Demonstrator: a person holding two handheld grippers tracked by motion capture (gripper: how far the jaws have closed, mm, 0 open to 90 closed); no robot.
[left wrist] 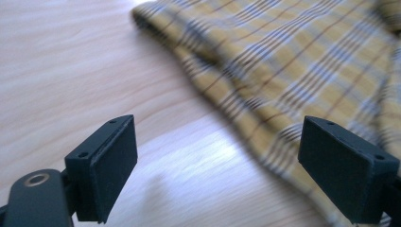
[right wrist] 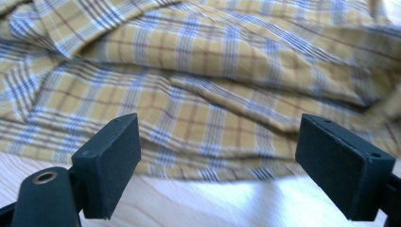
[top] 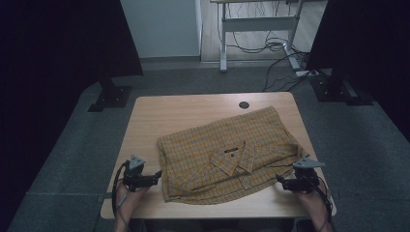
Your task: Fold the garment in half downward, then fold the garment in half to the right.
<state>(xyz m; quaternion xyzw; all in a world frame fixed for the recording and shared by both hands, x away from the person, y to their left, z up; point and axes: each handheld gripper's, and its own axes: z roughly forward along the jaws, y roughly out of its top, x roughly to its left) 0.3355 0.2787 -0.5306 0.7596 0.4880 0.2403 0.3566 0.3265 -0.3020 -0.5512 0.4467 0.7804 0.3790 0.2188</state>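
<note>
A yellow plaid shirt (top: pixel 227 154) lies folded and rumpled on the wooden table (top: pixel 159 113), collar toward the front. My left gripper (top: pixel 158 175) sits open just left of the shirt's near-left edge, pointing at it. In the left gripper view (left wrist: pixel 217 165) the jaws stand wide apart over bare wood, with the shirt's hem (left wrist: pixel 283 80) just ahead. My right gripper (top: pixel 279 180) is open at the shirt's near-right edge. In the right gripper view (right wrist: pixel 217 165) the jaws frame the shirt's folded cloth (right wrist: pixel 213 99), with nothing between them.
A round dark cable hole (top: pixel 243 105) marks the table's far side. Black stands (top: pixel 110 96) flank the table on grey carpet. A desk frame (top: pixel 256 24) with cables stands behind. Bare wood lies left of the shirt and along the front edge.
</note>
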